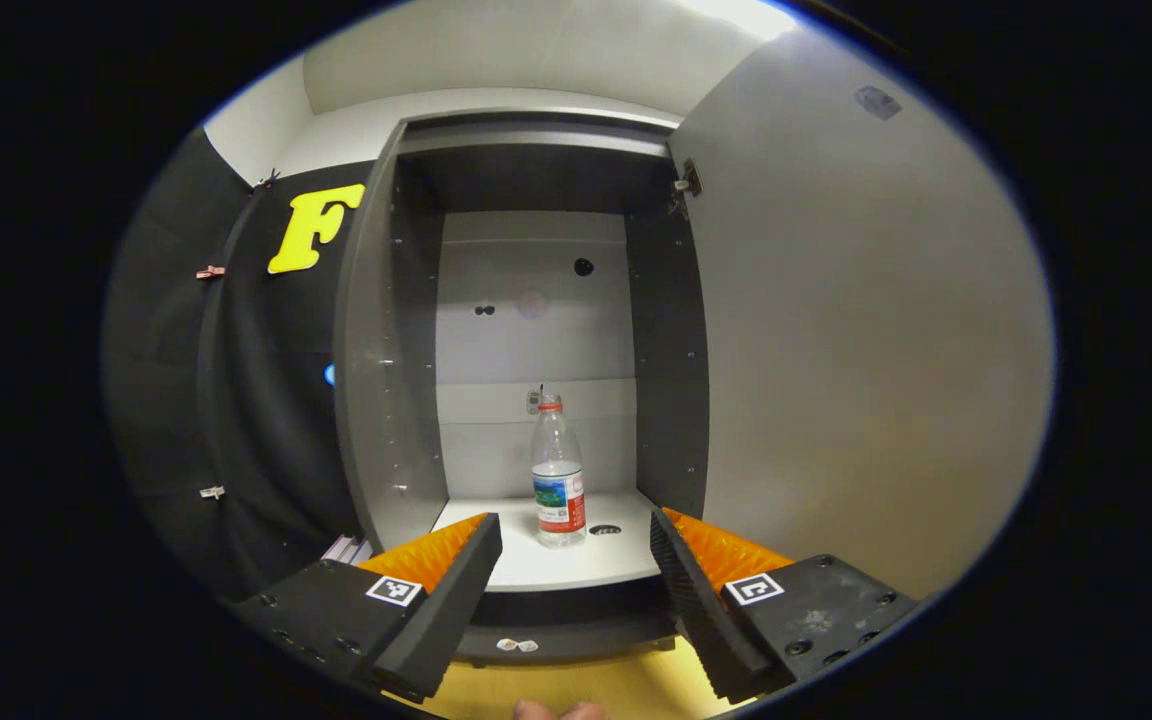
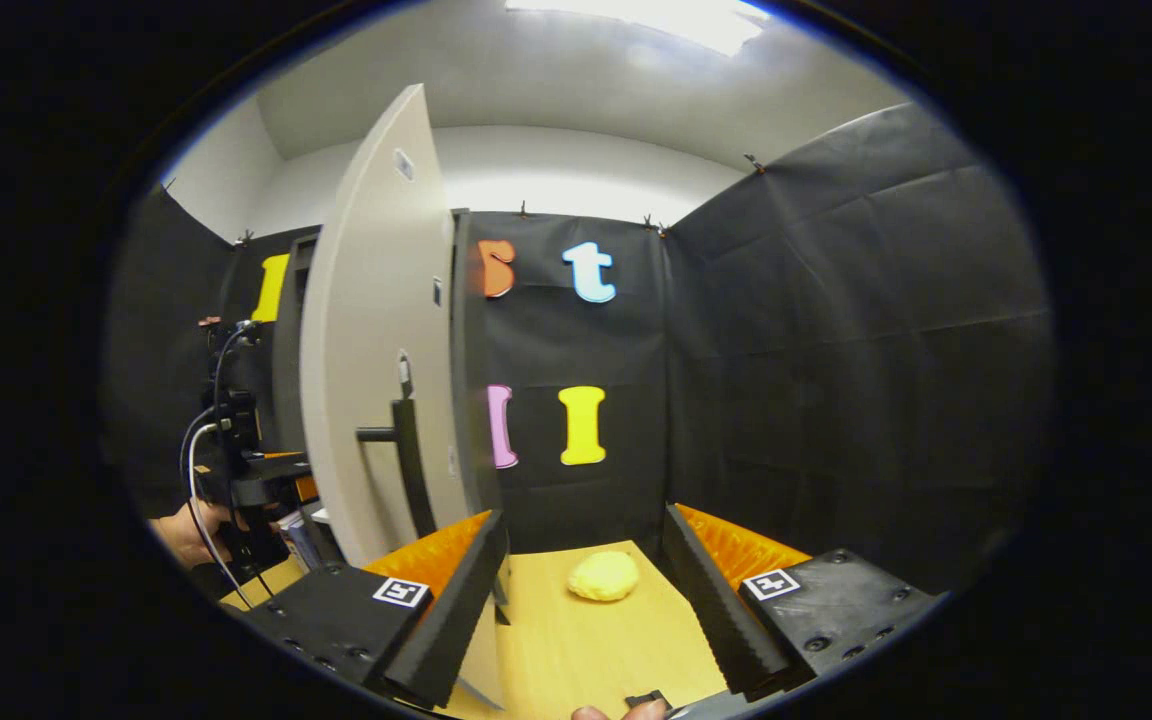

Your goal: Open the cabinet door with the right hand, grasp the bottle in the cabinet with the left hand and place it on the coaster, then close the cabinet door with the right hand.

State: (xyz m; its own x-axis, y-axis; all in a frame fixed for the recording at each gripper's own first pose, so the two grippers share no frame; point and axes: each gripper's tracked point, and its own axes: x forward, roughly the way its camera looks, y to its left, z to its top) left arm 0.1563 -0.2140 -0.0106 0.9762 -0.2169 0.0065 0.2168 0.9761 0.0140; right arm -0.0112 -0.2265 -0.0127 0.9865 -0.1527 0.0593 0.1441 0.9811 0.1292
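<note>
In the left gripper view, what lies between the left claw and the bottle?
Nothing stands there. Between the open left claw and the bottle the left gripper view shows bare white shelf, with a small dark spot beside the bottle.

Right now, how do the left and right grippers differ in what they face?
The left gripper faces the open cabinet, with the bottle standing between its fingers' lines; the right gripper faces the table and a yellow lump, with the door at its left. Both are open and empty.
</note>
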